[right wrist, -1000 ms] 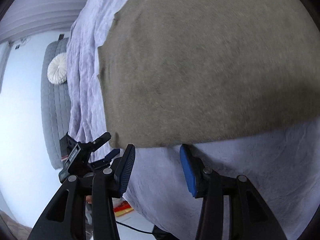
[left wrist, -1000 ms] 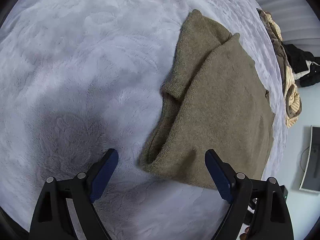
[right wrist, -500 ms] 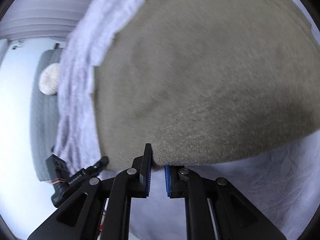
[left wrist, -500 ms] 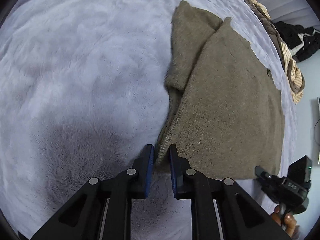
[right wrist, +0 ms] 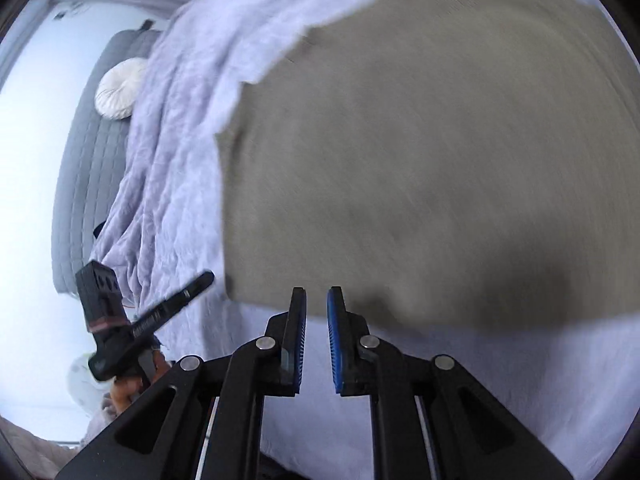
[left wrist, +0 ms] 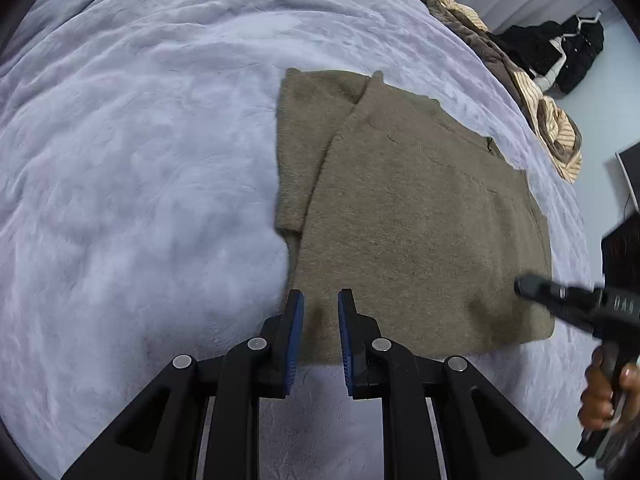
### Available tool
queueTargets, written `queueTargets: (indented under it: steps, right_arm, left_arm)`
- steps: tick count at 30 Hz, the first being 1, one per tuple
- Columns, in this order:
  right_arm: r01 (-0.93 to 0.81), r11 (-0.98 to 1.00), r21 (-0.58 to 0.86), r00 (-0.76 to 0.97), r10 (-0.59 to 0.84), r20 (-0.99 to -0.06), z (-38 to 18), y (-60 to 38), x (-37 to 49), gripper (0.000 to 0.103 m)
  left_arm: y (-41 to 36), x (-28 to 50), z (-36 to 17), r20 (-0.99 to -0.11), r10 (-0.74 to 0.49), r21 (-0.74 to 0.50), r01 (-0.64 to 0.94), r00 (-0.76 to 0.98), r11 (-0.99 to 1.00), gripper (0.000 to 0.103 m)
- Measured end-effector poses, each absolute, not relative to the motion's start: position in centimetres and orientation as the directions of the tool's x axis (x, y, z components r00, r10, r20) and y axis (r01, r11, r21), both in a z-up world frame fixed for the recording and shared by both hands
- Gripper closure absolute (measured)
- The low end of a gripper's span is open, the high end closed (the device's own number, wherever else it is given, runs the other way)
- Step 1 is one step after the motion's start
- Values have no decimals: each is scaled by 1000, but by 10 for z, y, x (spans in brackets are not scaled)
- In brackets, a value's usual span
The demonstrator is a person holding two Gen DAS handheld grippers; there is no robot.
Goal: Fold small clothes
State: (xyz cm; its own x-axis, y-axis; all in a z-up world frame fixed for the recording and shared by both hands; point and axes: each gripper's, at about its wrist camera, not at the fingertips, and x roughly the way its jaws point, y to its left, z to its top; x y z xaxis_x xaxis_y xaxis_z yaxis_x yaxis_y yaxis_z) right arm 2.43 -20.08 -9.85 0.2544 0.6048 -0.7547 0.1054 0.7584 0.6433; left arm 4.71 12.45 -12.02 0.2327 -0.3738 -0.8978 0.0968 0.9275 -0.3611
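Observation:
An olive-brown knitted garment (left wrist: 420,216) lies flat on a lavender plush blanket (left wrist: 140,168), with one sleeve folded in along its left side. My left gripper (left wrist: 320,320) is nearly closed on the garment's near hem at its left corner. My right gripper (right wrist: 317,312) is nearly closed on the garment's (right wrist: 420,168) near edge, close to its other corner; that view is blurred. The right gripper also shows at the right of the left wrist view (left wrist: 568,304).
A pile of striped tan and brown clothes (left wrist: 532,92) and black clothes (left wrist: 560,52) lie at the blanket's far right edge. A grey quilted sofa (right wrist: 88,168) with a white round cushion (right wrist: 120,88) stands beyond the blanket's edge.
Both grippers closed from wide open onto the garment's near hem, then pulled up and back; the garment now looks flatter and farther away.

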Motion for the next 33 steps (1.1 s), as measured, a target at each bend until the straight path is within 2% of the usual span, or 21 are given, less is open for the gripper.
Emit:
queueTargets:
  steps: [5,9,13,14,18,21,26,31,33]
  right_arm:
    - [-19,812,583,249,569,-784,-107,-149,113,91]
    - [-103,838,536,221,544,-809,-119,-102,169,91]
    - [-111,853,510,198,522,-830,-144,-83,201,91]
    - [-102,858,504,203,514,-834,-150,-81,209,93]
    - [-52,863,502,243,499,-832,-149,-83,229,95]
    - [-50,859,510,259,505,-824,-133,-93,216,94]
    - [-70,900,429,273,431,-860,-109,-128,148,92]
    - [95,942,322,249,291,-924,-118,-211,62,92]
    - [192,927,321,257,268,-928,-124,-253,26,93]
  left_arm:
    - [115,53,-152,-899,-394,-391,54,194,919,85]
    - [117,48,-157,-882,-418,-417,51,217,907,85]
    - [128,41,-157,-874,-434,-438,33,219,898,85]
    - [130,41,-157,-871,-438,-443,29,221,896,85]
    - [132,39,-156,-871,-439,-445,23,223,895,85]
    - [130,37,-153,-878,-427,-432,26,215,901,85]
    - [128,37,-150,-890,-411,-409,50,200,911,85]
    - [120,40,-150,-900,-394,-386,78,185,919,85]
    - [116,41,-149,-907,-380,-370,92,181,925,85]
